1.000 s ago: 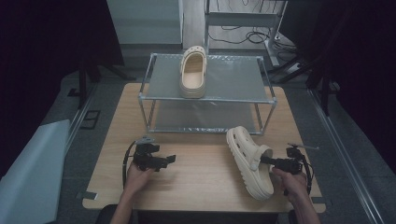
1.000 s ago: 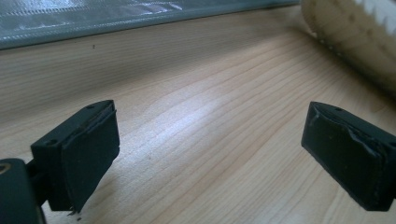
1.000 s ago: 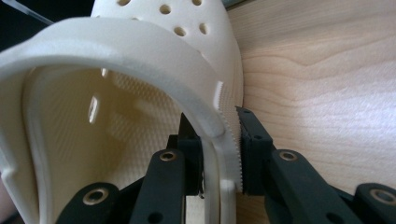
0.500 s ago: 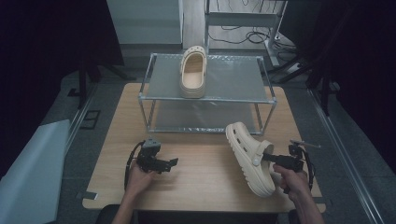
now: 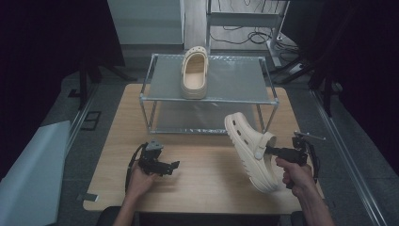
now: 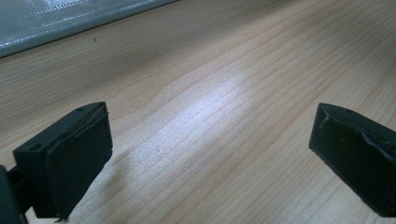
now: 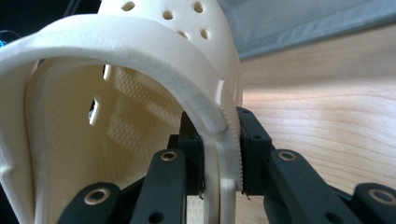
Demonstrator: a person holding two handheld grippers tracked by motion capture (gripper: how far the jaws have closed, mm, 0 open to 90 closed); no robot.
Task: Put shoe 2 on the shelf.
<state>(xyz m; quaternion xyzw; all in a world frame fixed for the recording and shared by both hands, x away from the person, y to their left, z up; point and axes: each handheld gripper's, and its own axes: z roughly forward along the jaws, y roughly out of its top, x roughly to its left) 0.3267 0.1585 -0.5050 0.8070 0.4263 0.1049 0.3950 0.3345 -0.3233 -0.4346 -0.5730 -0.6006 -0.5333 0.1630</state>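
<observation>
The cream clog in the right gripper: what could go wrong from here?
The right gripper pinches only the side wall of the held clog, so it could swing or slip out. The toe hangs close to the metal rack's front leg and might bump it on the way up.

The clog's [image 7: 140, 93] toe and heel ran past the right gripper view's edges; the rack's [image 6: 56, 18] lower shelf was cropped at the left gripper view's top.
</observation>
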